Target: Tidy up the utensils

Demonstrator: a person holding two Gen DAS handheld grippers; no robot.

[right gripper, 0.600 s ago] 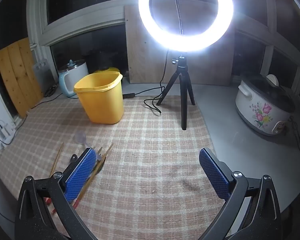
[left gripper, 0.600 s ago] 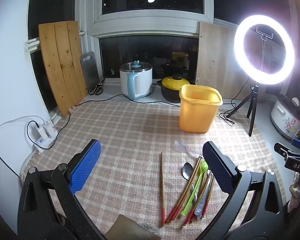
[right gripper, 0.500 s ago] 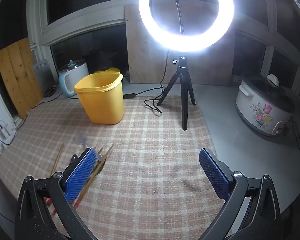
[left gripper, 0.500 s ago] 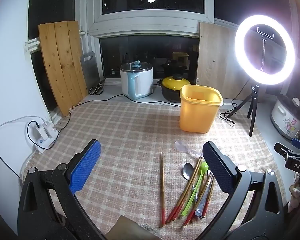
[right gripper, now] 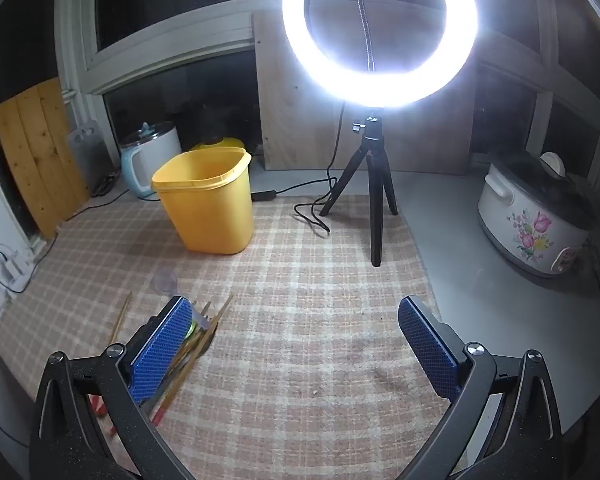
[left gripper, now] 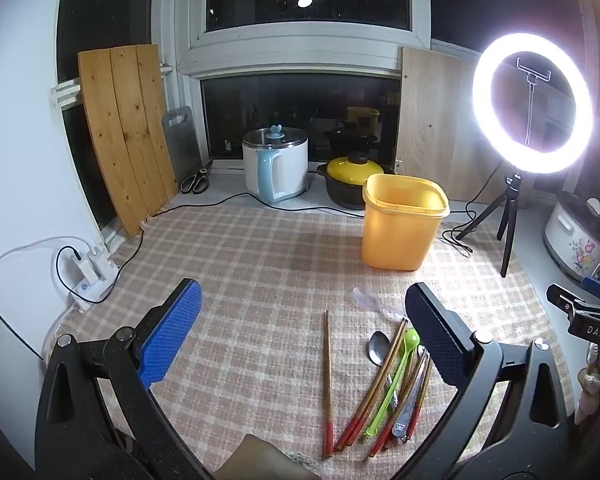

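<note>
Jaws of both grippers gape apart, holding nothing, above the utensils near the yellow bin.

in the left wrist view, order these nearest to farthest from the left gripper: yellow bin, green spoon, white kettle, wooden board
1. green spoon: in the utensil pile on the mat, by the right finger of the left gripper.
2. yellow bin: upright on the mat, ahead and right.
3. white kettle: past the mat's far edge, centre.
4. wooden board: leaning far left; too close to call against the kettle.

Chopsticks and spoons lie scattered before upright yellow bin.
</note>
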